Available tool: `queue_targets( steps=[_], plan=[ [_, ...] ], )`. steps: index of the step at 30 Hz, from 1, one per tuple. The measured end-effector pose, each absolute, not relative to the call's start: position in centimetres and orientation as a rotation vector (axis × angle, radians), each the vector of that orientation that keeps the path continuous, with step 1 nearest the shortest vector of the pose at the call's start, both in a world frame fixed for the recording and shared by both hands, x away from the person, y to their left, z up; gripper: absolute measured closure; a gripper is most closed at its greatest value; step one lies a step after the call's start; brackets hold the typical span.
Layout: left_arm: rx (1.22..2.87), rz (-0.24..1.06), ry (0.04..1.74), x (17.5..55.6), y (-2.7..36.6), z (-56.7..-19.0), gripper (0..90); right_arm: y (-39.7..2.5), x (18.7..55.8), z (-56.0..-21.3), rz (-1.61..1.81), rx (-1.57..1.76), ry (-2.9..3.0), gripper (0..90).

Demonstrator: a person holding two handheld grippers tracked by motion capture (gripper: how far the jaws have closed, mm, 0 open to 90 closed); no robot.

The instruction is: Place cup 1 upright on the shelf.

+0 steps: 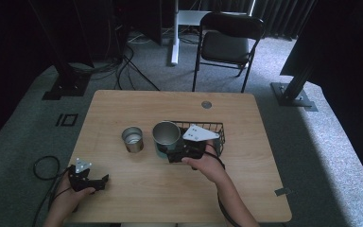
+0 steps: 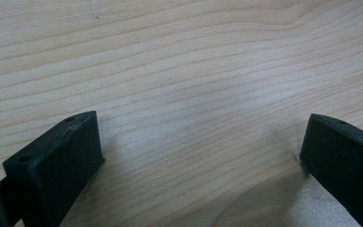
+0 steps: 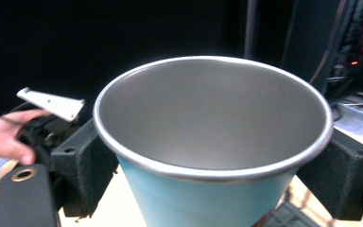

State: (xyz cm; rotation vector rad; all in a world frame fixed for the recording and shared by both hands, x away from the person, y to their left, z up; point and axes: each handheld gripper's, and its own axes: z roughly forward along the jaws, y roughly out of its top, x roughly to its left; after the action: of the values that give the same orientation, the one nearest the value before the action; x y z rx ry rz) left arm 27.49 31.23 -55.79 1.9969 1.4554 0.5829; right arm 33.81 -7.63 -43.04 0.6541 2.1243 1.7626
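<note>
Close to the near left corner of the wooden table [image 1: 123, 198], the left gripper [image 1: 105, 179] rests low over the wood in the person's left hand [image 1: 71, 196]. Its two black jaws are spread wide, and nothing is between them but bare table top. A black cable [image 1: 45, 165] curls on the floor just past that corner.

Farther in, near the middle of the table, the right hand [image 1: 207, 164] holds the right gripper [image 1: 169, 155]. Its jaws pinch a blue cup [image 3: 208, 142] with a shiny metal rim, one jaw on each side of the cup's wall. The cup stands upright, its open mouth faces up, and it looks empty inside. The pictures do not show clearly whether its bottom touches the table.

Just beside the blue cup, on the side toward the left edge, stands a smaller silver cup [image 1: 133, 139]. The two cups are near each other but do not touch. On the other side of the blue cup sits a black wire basket [image 1: 215, 130], toward the right edge.

Past the far edge of the table, a black chair [image 1: 227, 45] stands on the grey floor.
</note>
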Motion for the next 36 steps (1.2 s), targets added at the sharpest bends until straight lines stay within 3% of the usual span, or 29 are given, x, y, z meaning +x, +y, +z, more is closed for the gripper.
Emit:
queue_targets(
  steps=[22,36],
  plan=[
    [1.997,0.583,1.455,27.5,31.2,-55.8,0.4,-13.0,35.9,-40.9,1.636,0.854,1.888,13.3],
    [1.996,0.583,1.456,27.5,31.2,-55.8,0.4,-15.7,37.6,-42.5,1.486,1.032,1.766,13.3]
  ],
)
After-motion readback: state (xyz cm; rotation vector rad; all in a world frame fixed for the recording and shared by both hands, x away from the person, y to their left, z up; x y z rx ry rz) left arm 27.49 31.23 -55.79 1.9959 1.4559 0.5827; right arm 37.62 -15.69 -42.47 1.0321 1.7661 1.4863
